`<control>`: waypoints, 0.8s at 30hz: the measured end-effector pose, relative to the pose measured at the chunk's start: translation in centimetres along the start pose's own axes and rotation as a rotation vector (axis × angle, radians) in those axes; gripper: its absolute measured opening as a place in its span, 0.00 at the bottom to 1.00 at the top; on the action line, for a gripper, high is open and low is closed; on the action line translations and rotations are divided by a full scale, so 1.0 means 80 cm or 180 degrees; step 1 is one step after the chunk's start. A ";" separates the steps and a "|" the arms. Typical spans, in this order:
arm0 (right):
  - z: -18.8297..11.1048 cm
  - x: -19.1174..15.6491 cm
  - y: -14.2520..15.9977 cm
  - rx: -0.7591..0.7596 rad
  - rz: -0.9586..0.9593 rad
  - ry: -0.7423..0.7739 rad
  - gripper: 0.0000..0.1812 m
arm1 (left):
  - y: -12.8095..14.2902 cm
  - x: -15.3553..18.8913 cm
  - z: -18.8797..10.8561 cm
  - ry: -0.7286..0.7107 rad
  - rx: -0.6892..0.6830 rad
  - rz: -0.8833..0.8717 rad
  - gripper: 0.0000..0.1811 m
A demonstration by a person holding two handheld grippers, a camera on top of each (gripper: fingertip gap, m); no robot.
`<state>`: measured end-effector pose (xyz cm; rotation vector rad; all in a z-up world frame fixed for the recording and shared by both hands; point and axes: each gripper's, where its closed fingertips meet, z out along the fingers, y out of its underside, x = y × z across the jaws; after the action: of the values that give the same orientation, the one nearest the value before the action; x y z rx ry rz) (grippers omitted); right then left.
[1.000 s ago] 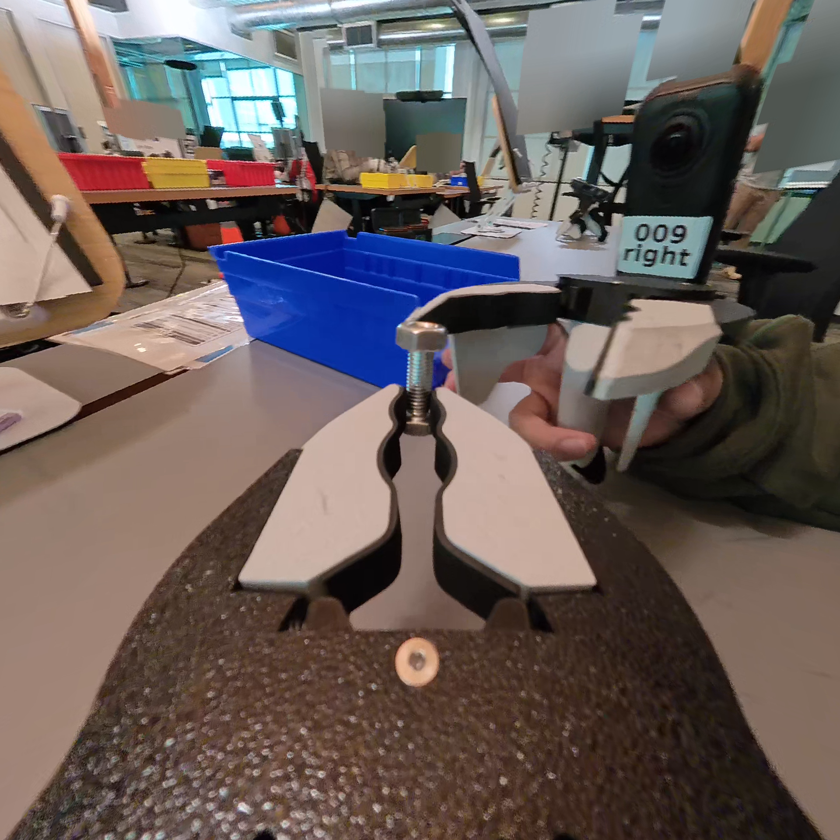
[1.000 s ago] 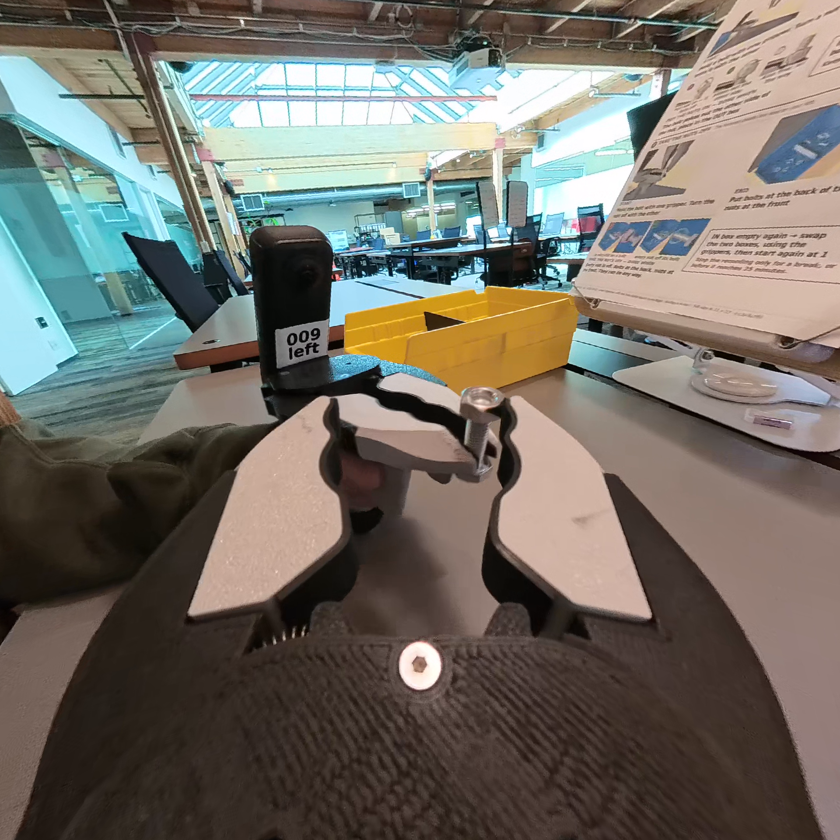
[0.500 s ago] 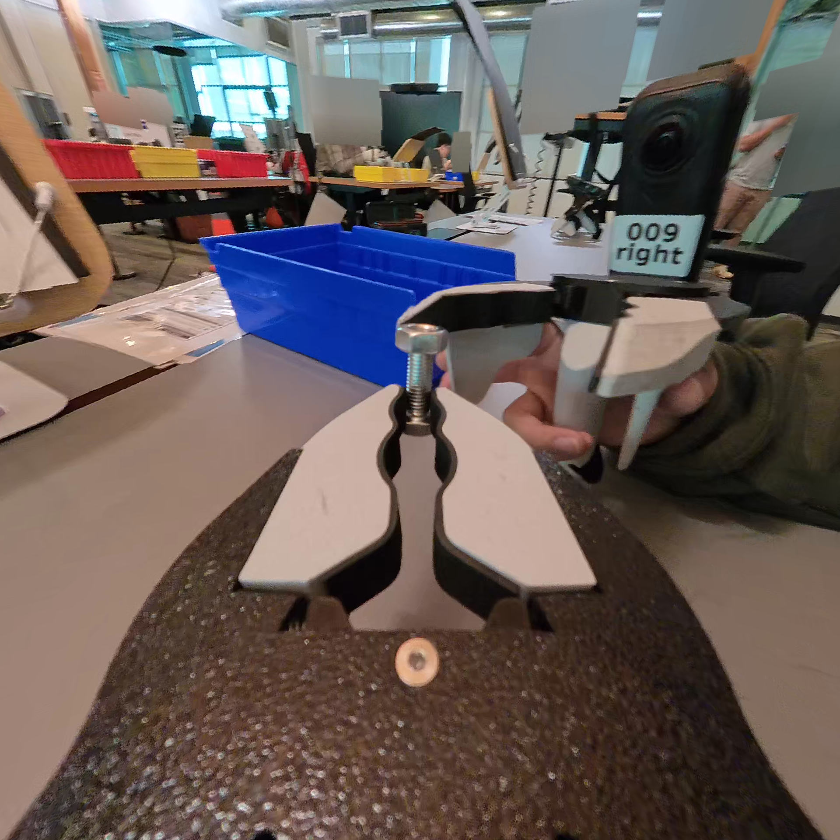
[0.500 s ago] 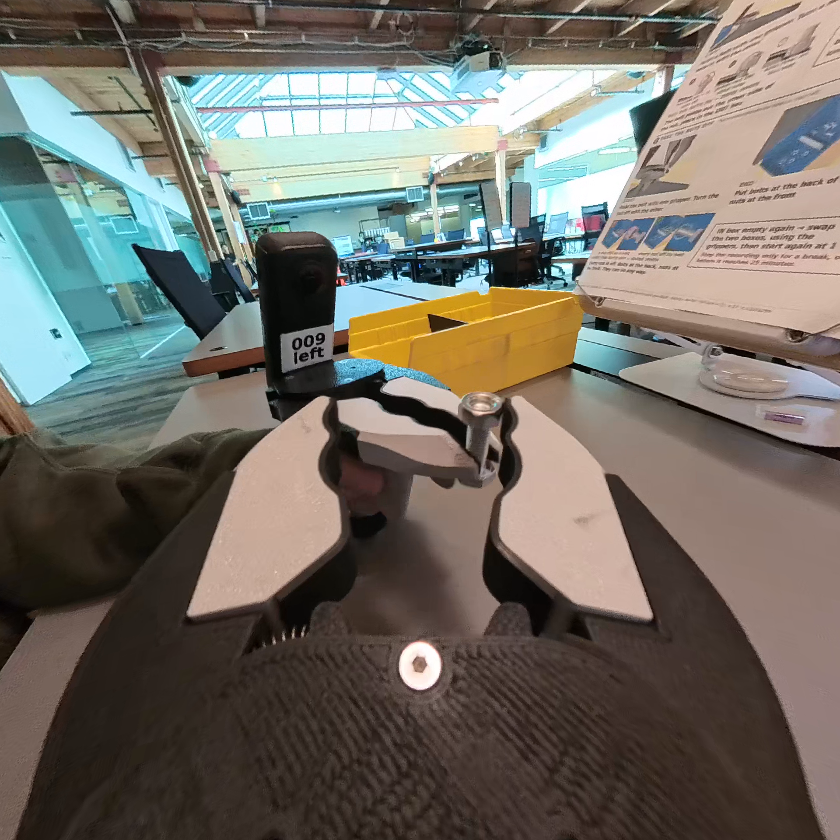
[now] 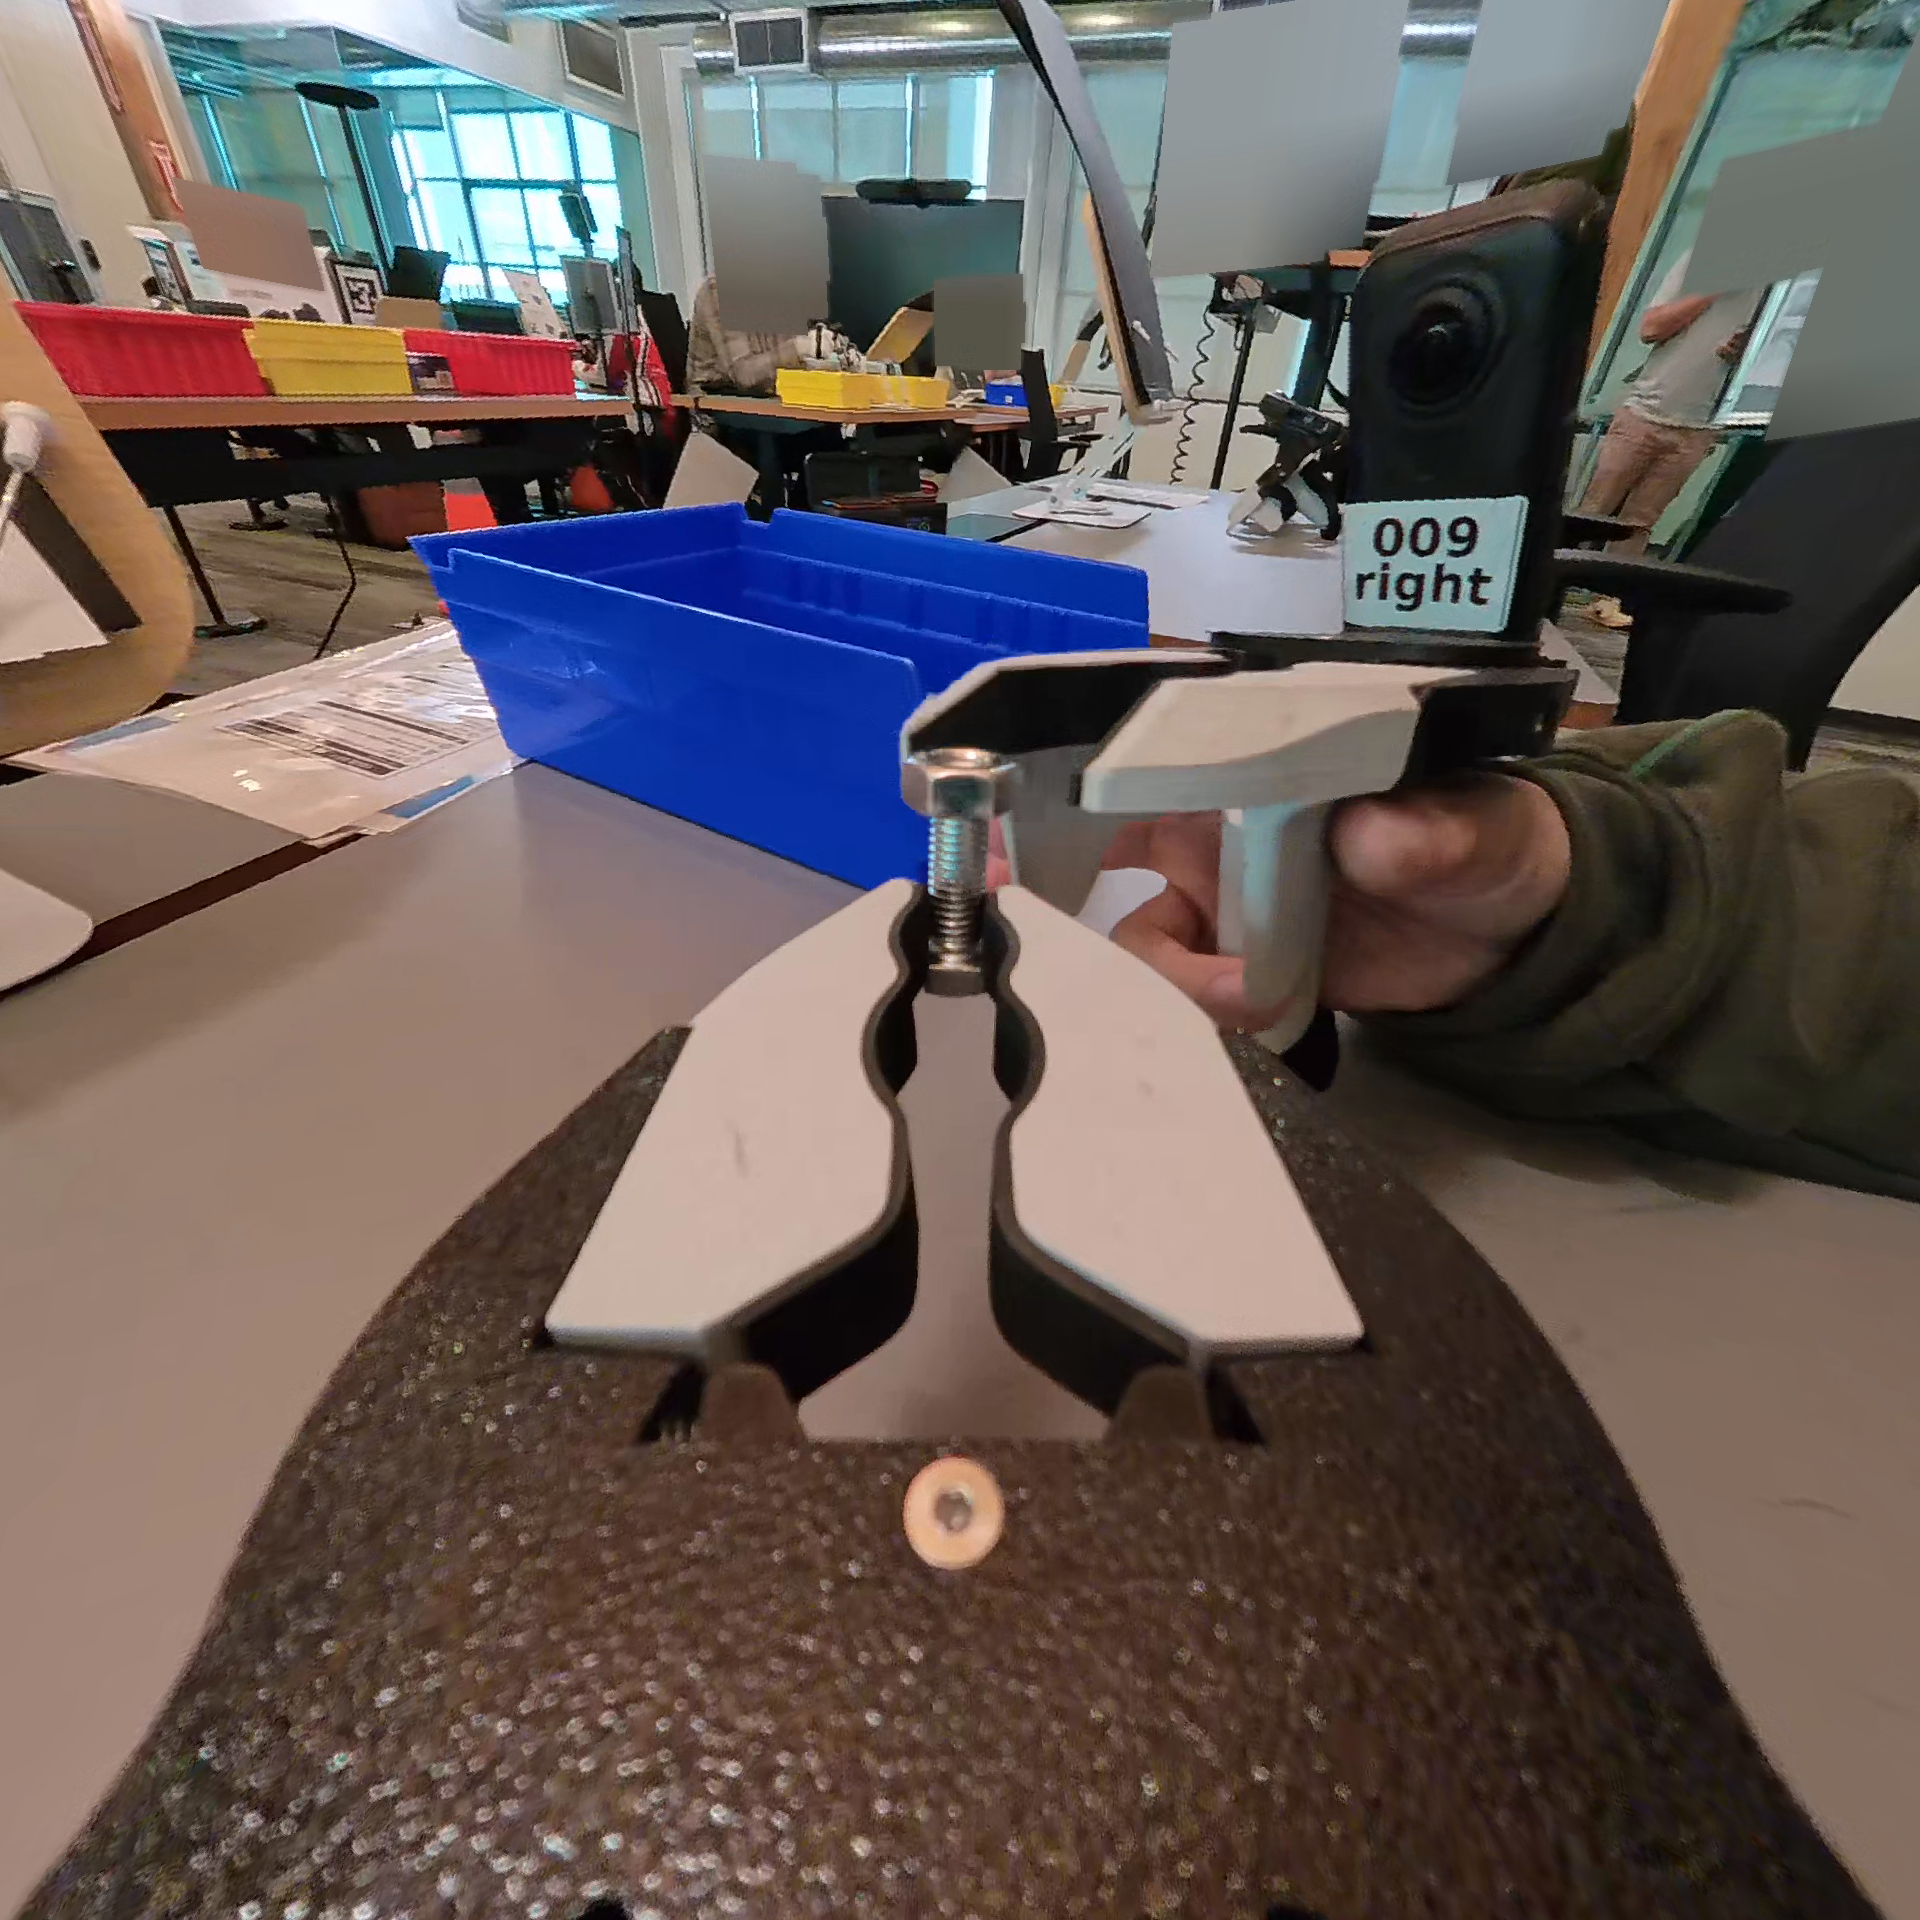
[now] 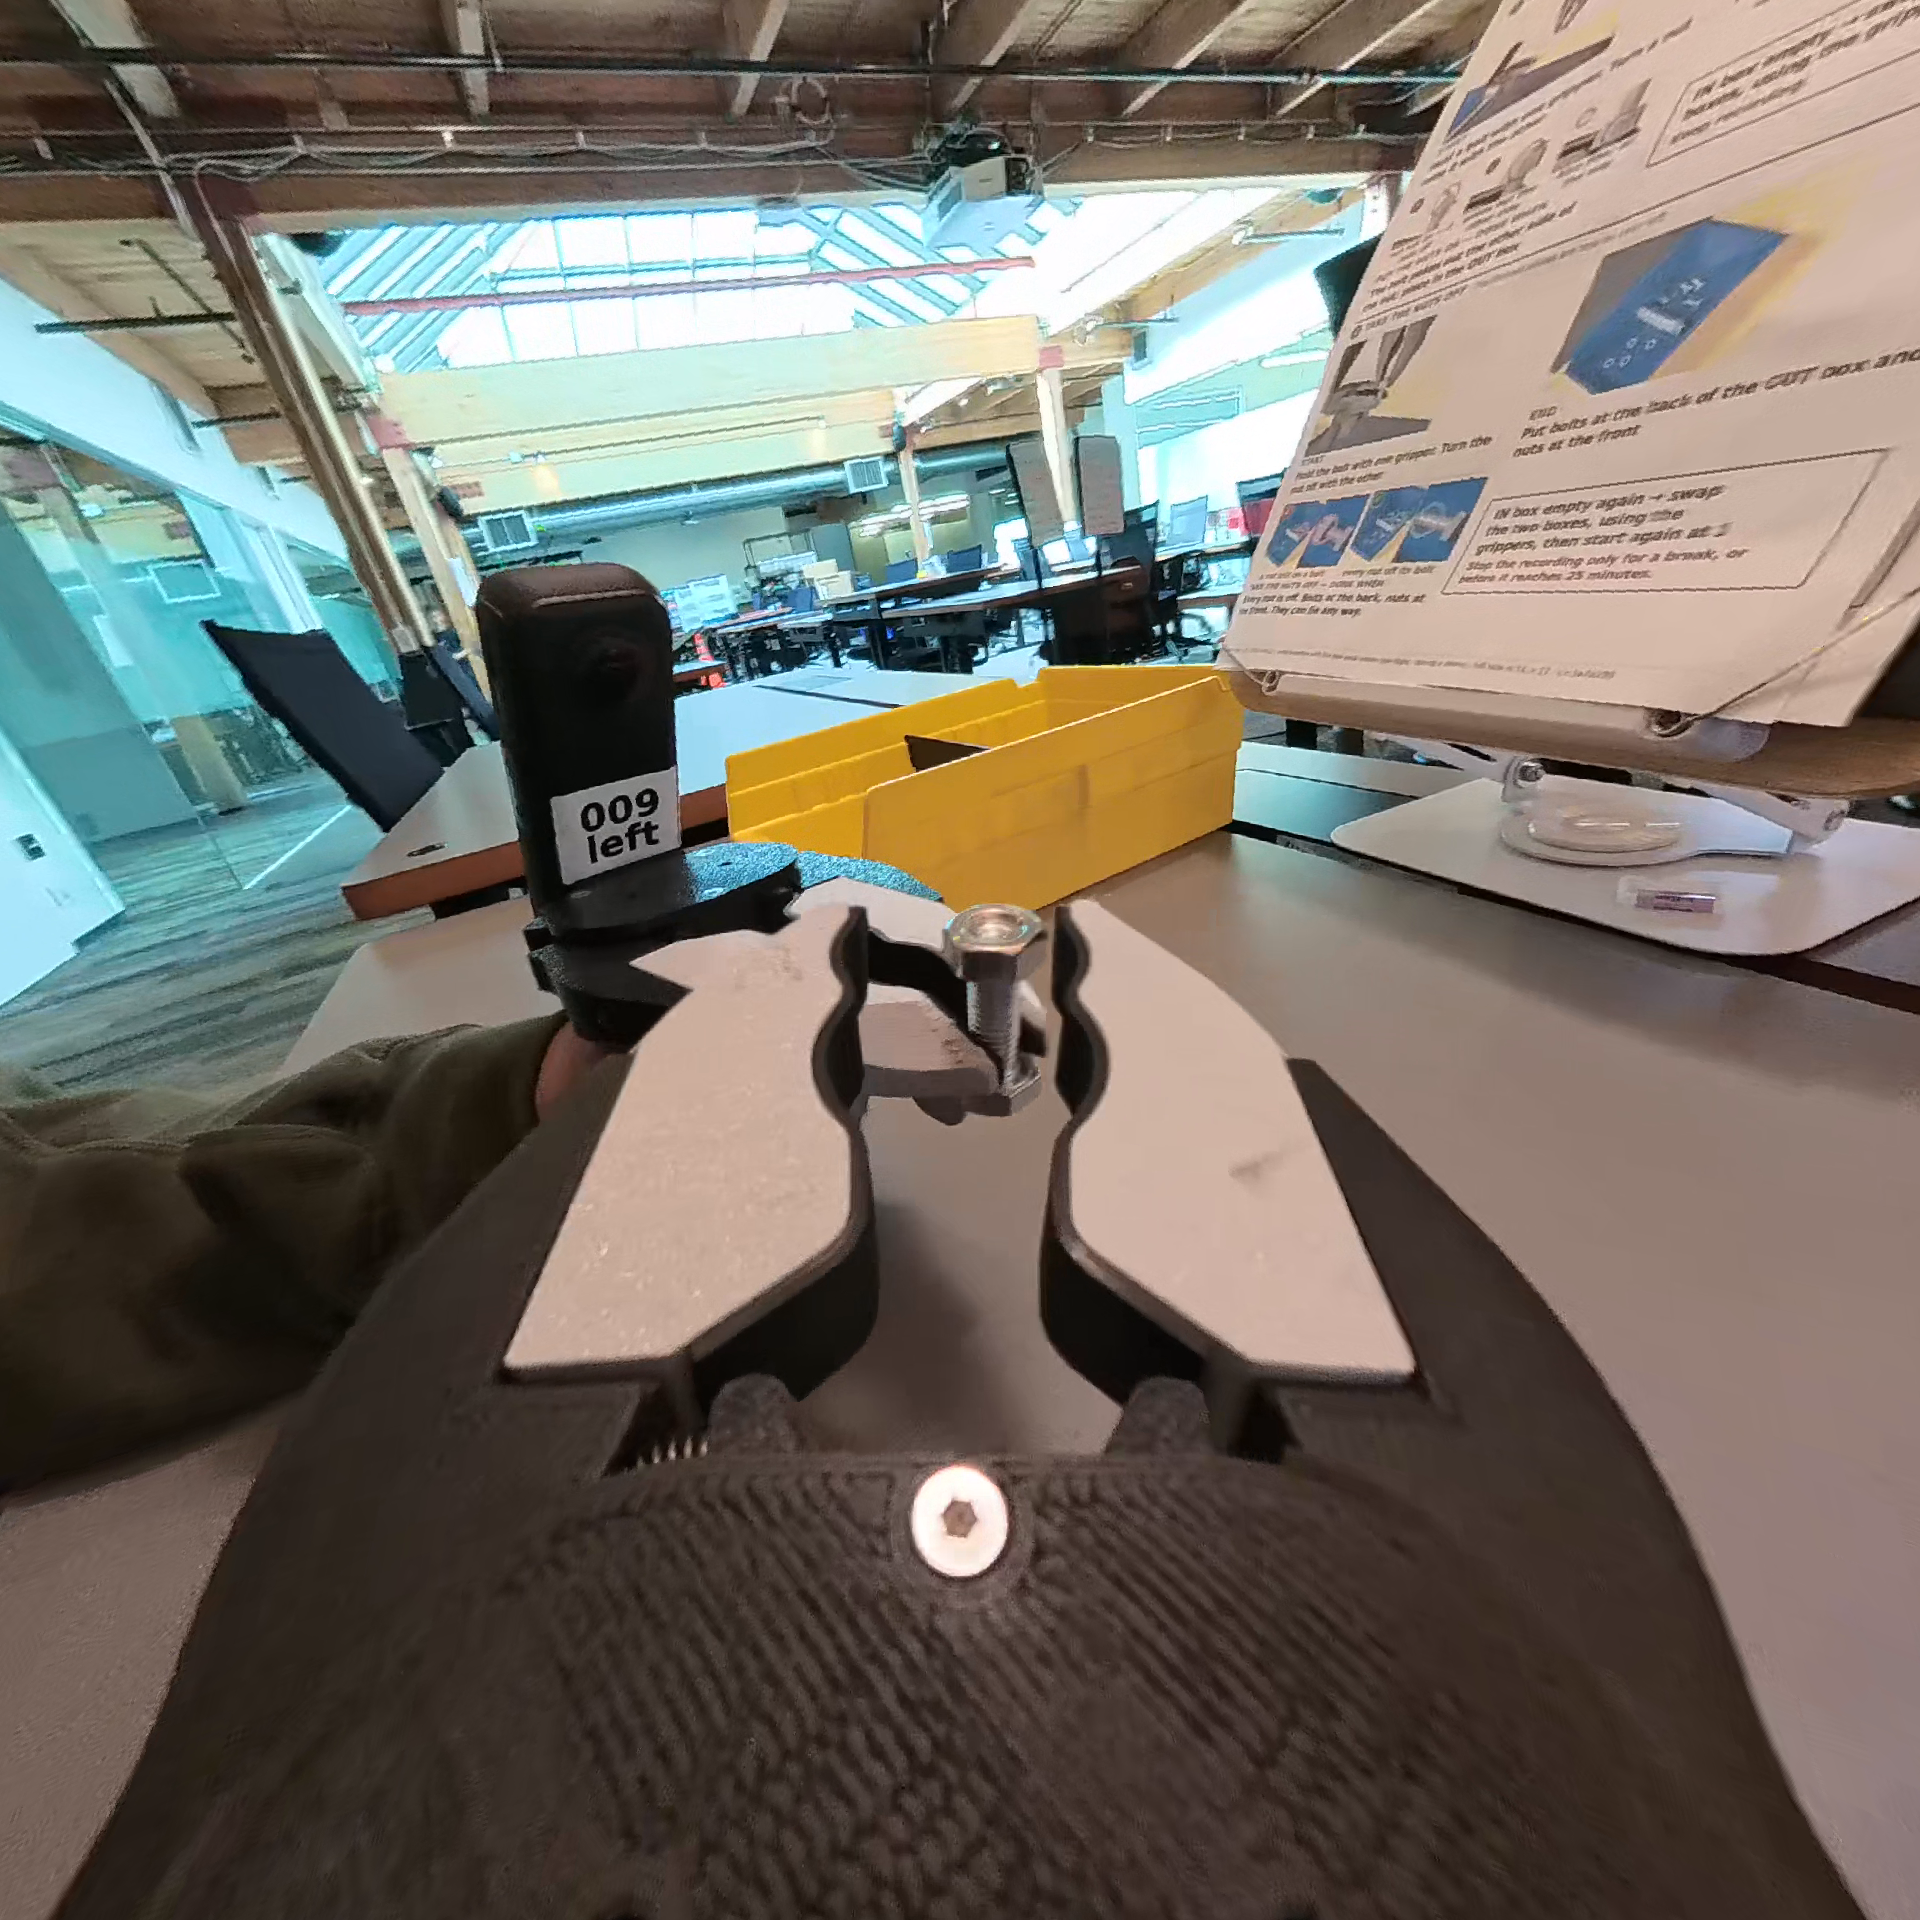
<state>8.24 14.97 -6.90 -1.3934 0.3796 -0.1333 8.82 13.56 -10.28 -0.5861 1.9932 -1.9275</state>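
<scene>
The left gripper (image 5: 958,940), with two pale grey fingers on a speckled black body, is nearly closed, its tips clamped on the lower threads of a silver hex-head steel bolt (image 5: 957,844). The bolt stands upright above the grey desk (image 5: 312,1091), head on top. At its lower end, seen from the right wrist view, sits a small silver nut (image 6: 1015,1081), held in the tips of the left gripper.

The right gripper (image 6: 954,971), of the same make, comes in from the side with its fingers spread apart, one on each side of the bolt head. The pictures do not settle whether either finger touches the head. A hand (image 5: 1423,904) in an olive-green sleeve holds its handle, forearm resting on the desk.

Behind the bolt, toward the far edge of the desk, stands a blue plastic bin (image 5: 769,665). In the right wrist view a yellow plastic bin (image 6: 997,779) stands beyond the grippers, and a printed sheet on a white stand (image 6: 1621,343) sits near the desk's right edge.
</scene>
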 end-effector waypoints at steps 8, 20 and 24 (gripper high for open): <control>-0.001 0.004 0.002 -0.0062 -0.0077 0.0067 0.20 | -0.004 -0.022 -0.010 -0.0233 0.0093 -0.0171 0.05; 0.002 -0.020 0.012 -0.0233 -0.0096 -0.0318 0.13 | -0.001 -0.027 -0.011 -0.0319 0.0030 -0.0150 0.05; 0.003 0.006 0.016 -0.0260 -0.0171 0.0132 0.27 | -0.002 -0.014 -0.007 -0.0154 0.0035 -0.0124 0.05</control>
<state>8.59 15.26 -8.19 -1.4839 0.3857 -0.1928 9.58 14.58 -10.15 -0.6673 1.9543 -1.9267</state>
